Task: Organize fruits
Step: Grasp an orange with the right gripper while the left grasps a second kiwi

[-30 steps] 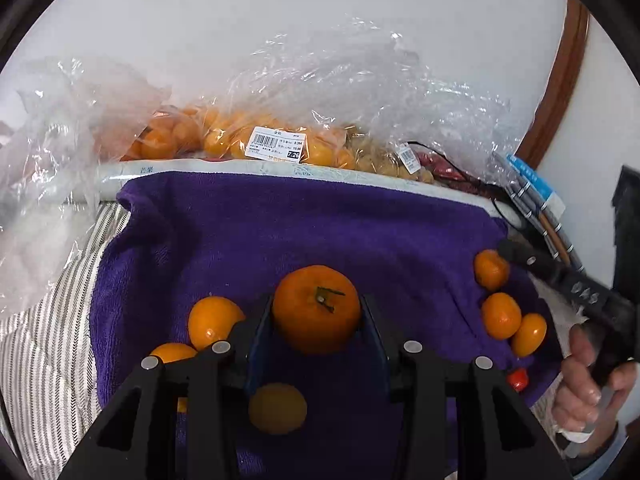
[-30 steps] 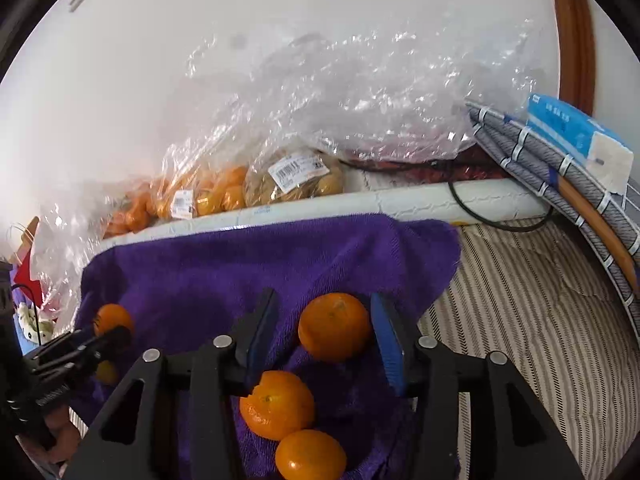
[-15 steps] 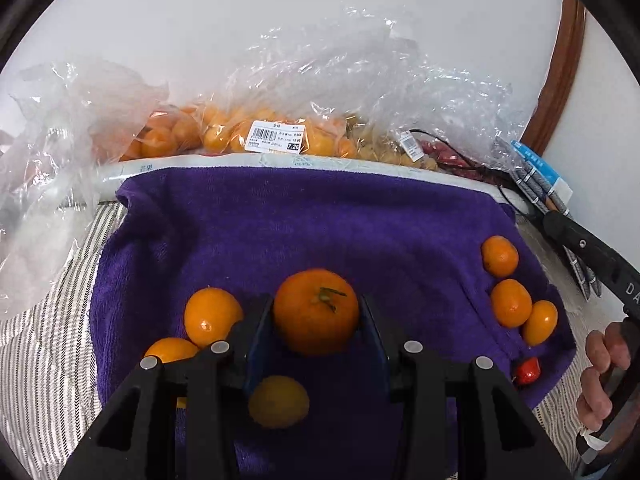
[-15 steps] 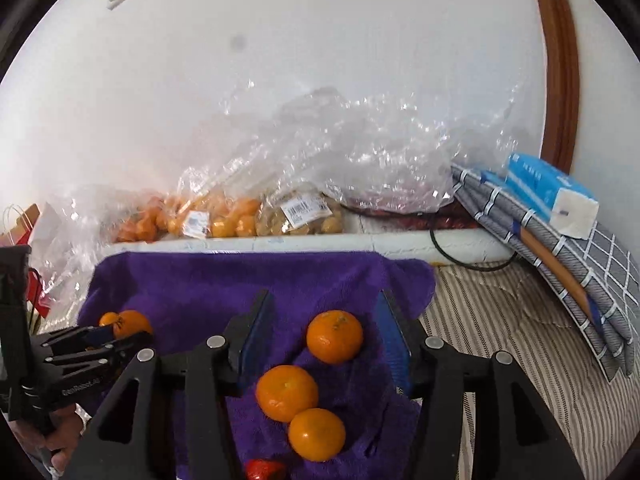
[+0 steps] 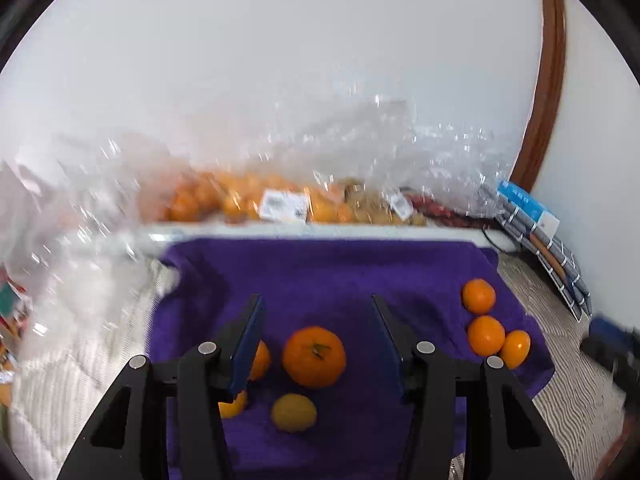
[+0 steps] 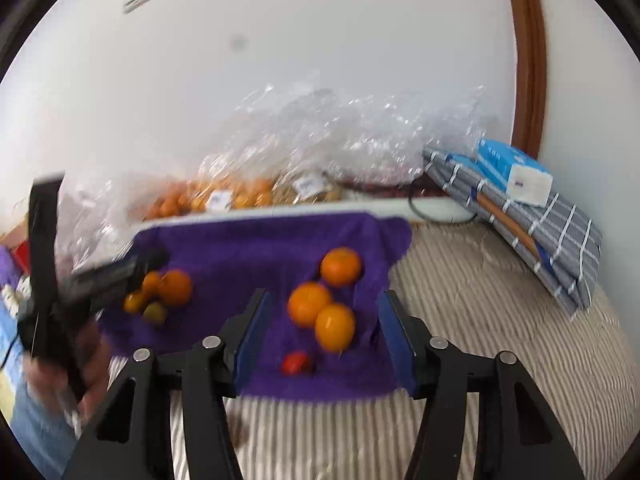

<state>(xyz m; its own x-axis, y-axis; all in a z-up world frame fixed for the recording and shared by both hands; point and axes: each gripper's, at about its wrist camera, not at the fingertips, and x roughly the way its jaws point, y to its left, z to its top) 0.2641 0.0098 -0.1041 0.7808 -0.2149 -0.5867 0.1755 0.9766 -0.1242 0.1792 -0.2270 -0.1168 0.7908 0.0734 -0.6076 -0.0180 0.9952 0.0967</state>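
**Both grippers wide open over the purple towel, fruit sitting in two little piles**

Left hand-held gripper (image 5: 318, 338) has its jaws spread wide, nothing in them. A big orange with a stem (image 5: 314, 357) sits on the purple towel (image 5: 328, 268) right between the blue pads, not touching either one. Just nearer than it is a small yellowish fruit (image 5: 294, 413), and two more small oranges are half hidden behind the left finger: one (image 5: 260, 360) beside the pad, one (image 5: 234, 405) lower down. Over on the right side of the towel there's a cluster of three oranges (image 5: 486, 334), the far one sitting a bit apart from the two that touch.

Right hand-held gripper (image 6: 324, 334) is just as wide and holding nothing either. Seen from its camera, that cluster of three (image 6: 322, 306) falls between its fingers, with a small red fruit (image 6: 295, 362) near the towel's near edge. The left-hand pile shows up further left, partly behind the other gripper, and it's pretty blurry.

The towel lies on a striped bed cover (image 6: 500, 320). Along the far wall there are crinkly clear plastic bags (image 5: 360, 152) with more oranges inside and price labels on them. Far right, a folded grey checked cloth (image 6: 540, 232) with a blue and white box (image 6: 514, 170) on top.
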